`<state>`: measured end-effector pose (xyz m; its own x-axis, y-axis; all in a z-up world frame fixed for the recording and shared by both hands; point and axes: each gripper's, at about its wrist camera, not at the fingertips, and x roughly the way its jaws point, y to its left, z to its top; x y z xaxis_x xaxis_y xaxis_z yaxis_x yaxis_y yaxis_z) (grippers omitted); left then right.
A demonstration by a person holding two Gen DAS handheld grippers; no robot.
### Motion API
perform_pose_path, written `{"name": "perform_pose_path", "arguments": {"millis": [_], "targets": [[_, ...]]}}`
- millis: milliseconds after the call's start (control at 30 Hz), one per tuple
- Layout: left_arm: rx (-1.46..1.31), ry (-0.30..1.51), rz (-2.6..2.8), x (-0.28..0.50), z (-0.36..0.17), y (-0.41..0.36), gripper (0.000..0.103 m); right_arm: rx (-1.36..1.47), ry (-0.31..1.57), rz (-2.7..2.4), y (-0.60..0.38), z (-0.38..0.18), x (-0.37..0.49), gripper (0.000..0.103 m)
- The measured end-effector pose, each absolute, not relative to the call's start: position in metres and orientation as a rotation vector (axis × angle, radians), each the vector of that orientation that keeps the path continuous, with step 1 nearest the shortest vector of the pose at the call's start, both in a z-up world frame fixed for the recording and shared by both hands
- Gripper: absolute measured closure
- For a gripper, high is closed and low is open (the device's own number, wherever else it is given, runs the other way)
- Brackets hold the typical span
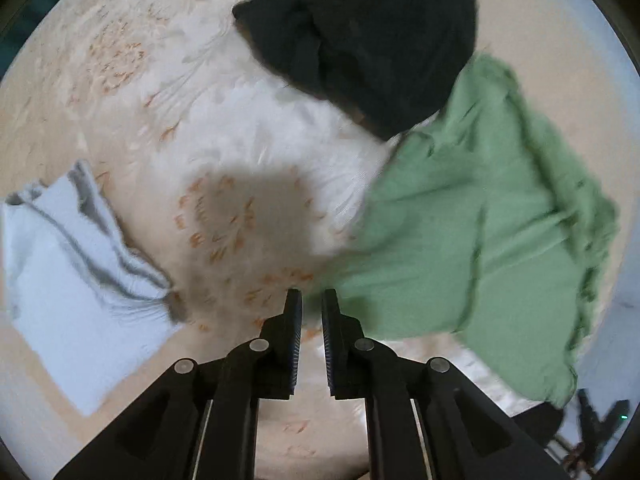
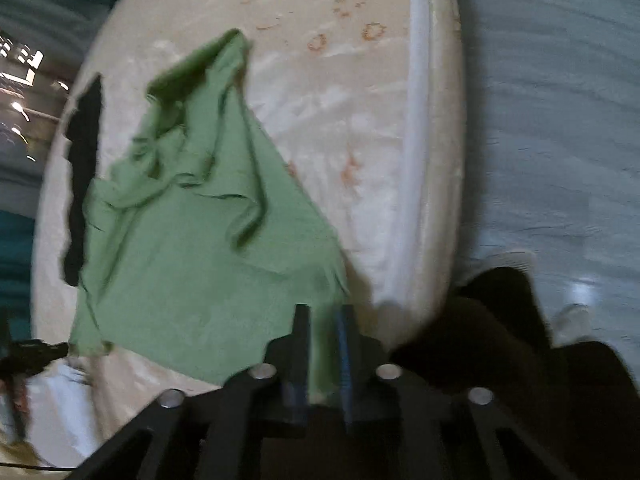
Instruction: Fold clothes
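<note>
One light blue garment (image 1: 76, 264) already lies folded flat on our left, so part of the job looks done. The green shirt (image 2: 200, 248) is still spread and rumpled, and a black garment (image 1: 372, 40) sits bunched beyond it, both unfolded. Our right gripper (image 2: 324, 344) clamps a corner of the green shirt; our left gripper (image 1: 311, 312) hangs nearly closed with nothing between its jaws. We work on a cream bedspread (image 1: 132, 92) with orange floral stitching; a grey floor (image 2: 560, 120) runs beside the bed.
</note>
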<state>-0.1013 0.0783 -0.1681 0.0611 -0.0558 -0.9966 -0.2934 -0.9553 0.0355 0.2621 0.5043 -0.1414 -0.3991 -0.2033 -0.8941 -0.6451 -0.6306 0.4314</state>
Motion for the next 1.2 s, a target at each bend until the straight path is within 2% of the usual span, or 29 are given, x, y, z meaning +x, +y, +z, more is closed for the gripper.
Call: {"name": "perform_pose_path", "arguments": {"millis": [33,100,167,233,300,400,433,467,533,633,700,733,767,800,933,1100,1200], "targets": [[-2.13,0.388,2.024,-0.104,-0.16,0.082,0.089,-1.497,1.13,2.119,0.508,-0.133,0.263,0.067],[-2.04,0.409,2.085,-0.116,-0.129,0.098,0.076,-1.454,1.048,2.163,0.515,-0.113,0.262,0.066],[-1.93,0.38,2.12,-0.129,-0.102,0.124,0.037,-1.438,0.954,2.219,0.517,-0.097,0.252,0.066],[-1.82,0.312,2.072,-0.133,-0.09,0.161,0.028,-1.435,0.911,2.286,0.517,-0.094,0.225,0.065],[-1.809,0.29,1.977,-0.131,-0.097,0.204,0.028,-1.455,0.901,2.338,0.513,-0.098,0.195,0.065],[-1.929,0.27,1.843,-0.131,-0.145,0.273,0.034,-1.536,0.974,2.359,0.502,-0.126,0.143,0.065],[-1.988,0.241,1.807,-0.131,-0.159,0.285,0.043,-1.565,1.005,2.357,0.499,-0.138,0.125,0.065],[-2.044,0.212,1.773,-0.132,-0.172,0.296,0.047,-1.587,1.046,2.338,0.498,-0.149,0.111,0.065],[-2.111,0.178,1.72,-0.13,-0.191,0.314,0.048,-1.604,1.114,2.303,0.498,-0.167,0.089,0.065],[-2.128,0.218,1.7,-0.126,-0.204,0.335,0.05,-1.62,1.175,2.28,0.499,-0.183,0.072,0.065],[-2.151,0.21,1.693,-0.128,-0.209,0.337,0.066,-1.653,1.141,2.304,0.494,-0.187,0.062,0.065],[-2.171,0.203,1.681,-0.13,-0.212,0.337,0.093,-1.669,1.114,2.324,0.491,-0.189,0.058,0.073],[-2.193,0.197,1.669,-0.133,-0.214,0.336,0.1,-1.686,1.085,2.343,0.488,-0.19,0.054,0.082],[-2.19,0.188,1.668,-0.136,-0.213,0.335,0.1,-1.705,1.04,2.357,0.487,-0.19,0.052,0.1],[-2.118,0.155,1.711,-0.157,-0.192,0.333,0.1,-1.695,0.949,2.398,0.506,-0.178,0.06,0.1],[-1.951,0.073,1.843,-0.207,-0.143,0.356,0.1,-1.523,0.77,2.373,0.58,-0.133,0.062,0.101],[-1.855,0.061,1.949,-0.234,-0.116,0.381,0.1,-1.402,0.73,2.338,0.629,-0.11,0.052,0.101]]}}
